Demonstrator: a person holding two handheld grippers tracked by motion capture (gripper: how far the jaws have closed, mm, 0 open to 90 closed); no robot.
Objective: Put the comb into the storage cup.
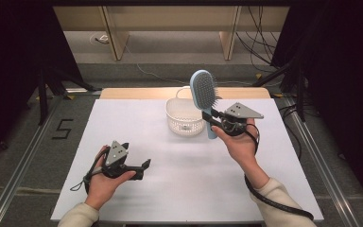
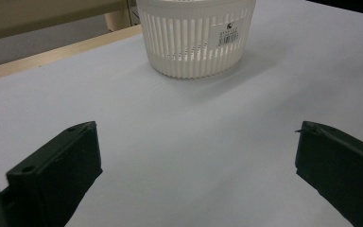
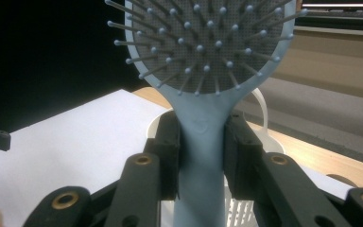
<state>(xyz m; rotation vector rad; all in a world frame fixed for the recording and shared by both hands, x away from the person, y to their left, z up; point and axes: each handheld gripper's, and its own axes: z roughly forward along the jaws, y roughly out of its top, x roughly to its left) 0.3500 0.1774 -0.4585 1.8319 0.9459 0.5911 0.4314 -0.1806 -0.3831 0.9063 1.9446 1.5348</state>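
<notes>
A light blue hairbrush (image 1: 205,94) with a dark bristle pad stands upright in the air, head up. My right gripper (image 1: 213,118) is shut on its handle (image 3: 201,156), just right of a white slotted basket (image 1: 184,118) with a handle. The brush head (image 3: 208,42) faces the right gripper camera, and the basket (image 3: 255,137) sits behind and below it. My left gripper (image 1: 144,166) rests low over the white table at front left. Its jaws are open with nothing between them, pointing toward the basket (image 2: 196,38).
The white table top (image 1: 137,137) has a wooden strip (image 1: 132,93) along its far edge. Beyond it are grey floor, wooden furniture legs and cables. A floor marking "5" (image 1: 62,128) lies left of the table. Dark curtains flank both sides.
</notes>
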